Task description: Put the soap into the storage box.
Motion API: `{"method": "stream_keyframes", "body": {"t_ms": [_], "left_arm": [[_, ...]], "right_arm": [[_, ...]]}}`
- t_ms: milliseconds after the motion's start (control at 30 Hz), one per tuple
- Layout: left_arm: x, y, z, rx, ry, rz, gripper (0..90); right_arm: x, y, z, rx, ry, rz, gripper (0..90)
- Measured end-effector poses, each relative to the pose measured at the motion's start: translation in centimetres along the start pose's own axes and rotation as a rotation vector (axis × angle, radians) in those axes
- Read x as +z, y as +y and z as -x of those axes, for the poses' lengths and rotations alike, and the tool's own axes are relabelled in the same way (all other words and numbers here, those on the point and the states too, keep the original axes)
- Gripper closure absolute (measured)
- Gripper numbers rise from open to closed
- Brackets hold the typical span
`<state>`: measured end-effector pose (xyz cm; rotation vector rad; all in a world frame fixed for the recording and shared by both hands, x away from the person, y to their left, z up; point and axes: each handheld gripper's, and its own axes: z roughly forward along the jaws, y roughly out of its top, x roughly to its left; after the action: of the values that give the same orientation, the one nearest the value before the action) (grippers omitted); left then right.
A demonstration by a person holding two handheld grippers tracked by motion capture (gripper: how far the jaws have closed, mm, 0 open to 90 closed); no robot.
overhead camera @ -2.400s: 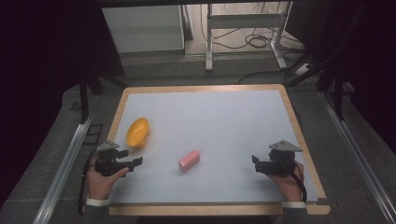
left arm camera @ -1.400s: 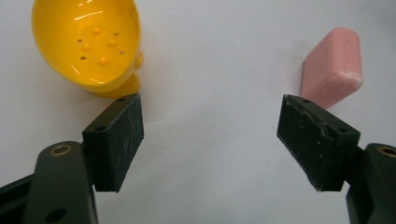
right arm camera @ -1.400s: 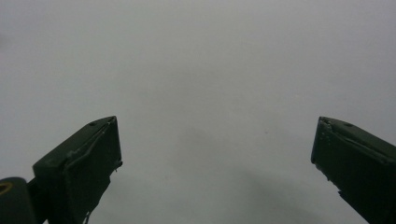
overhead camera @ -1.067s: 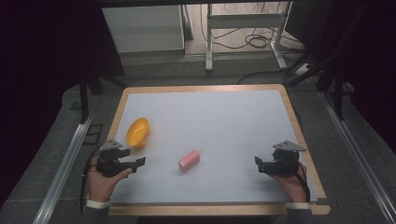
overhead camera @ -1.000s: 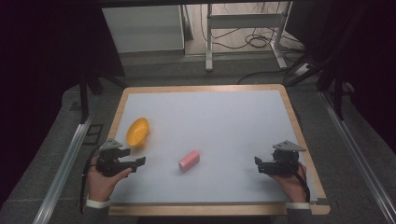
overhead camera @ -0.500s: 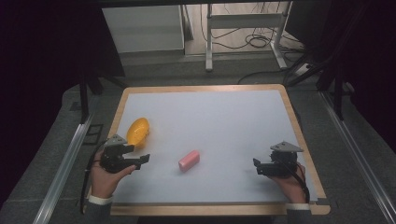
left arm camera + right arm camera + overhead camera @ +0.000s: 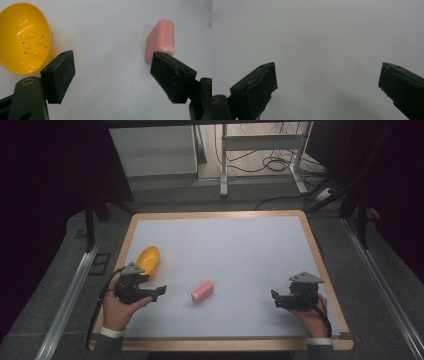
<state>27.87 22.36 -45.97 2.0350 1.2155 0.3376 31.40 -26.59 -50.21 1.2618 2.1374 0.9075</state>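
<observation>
Pink block [image 7: 202, 291] lies flat on the bench [image 7: 225, 245], a little toward the near edge and left of centre, long axis skewed to the bench edges. Nothing touches it. In the left tool view the same block [image 7: 160, 41] sits just beyond the right-hand jaw tip, off to the side of the gap rather than inside it.

Yellow perforated cup [image 7: 148, 259] rests on its side near the left edge, open mouth facing the camera of the left tool; its inside [image 7: 25, 37] shows small holes and bumps. It stands close to the left tool, apart from the block.

Left tool [image 7: 159, 292]: jaws spread wide and have just been opening, nothing between them, bare bench surface in the gap [image 7: 112, 80]. It points across the bench toward the block, with cup on one side and block on the other. Judgement: the wide spread suits a pick of the block, but the aim needs shifting so the block comes between the jaws.

Right tool [image 7: 274, 299]: jaws spread, empty, over plain bench [image 7: 327, 82], held near the right edge well apart from both things. Judgement: parked clear, leaving the left hand room.
</observation>
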Motion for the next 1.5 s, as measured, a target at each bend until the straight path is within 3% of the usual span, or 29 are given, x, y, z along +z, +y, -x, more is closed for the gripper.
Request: {"method": "stream_keyframes", "body": {"t_ms": [300,767,1200,1500], "left_arm": [[1.0,0.6,0.9,0.031,0.0,-0.03,19.8],[1.8,1.7,2.7,0.093,0.007,-0.028,20.7],[3.2,2.1,3.9,0.124,0.017,-0.07,20.0],[4.1,2.2,4.1,0.111,-0.004,-0.078,20.5]], "right_arm": [[0.1,0.0,-0.1,-0.01,-0.004,0.0,1.4],[0.0,0.1,-0.3,-0.021,-0.006,0.01,1.4],[-0.5,0.2,-0.4,-0.026,-0.03,0.041,2.4],[-0.3,0.1,-0.3,-0.026,-0.034,0.035,2.4]]}}
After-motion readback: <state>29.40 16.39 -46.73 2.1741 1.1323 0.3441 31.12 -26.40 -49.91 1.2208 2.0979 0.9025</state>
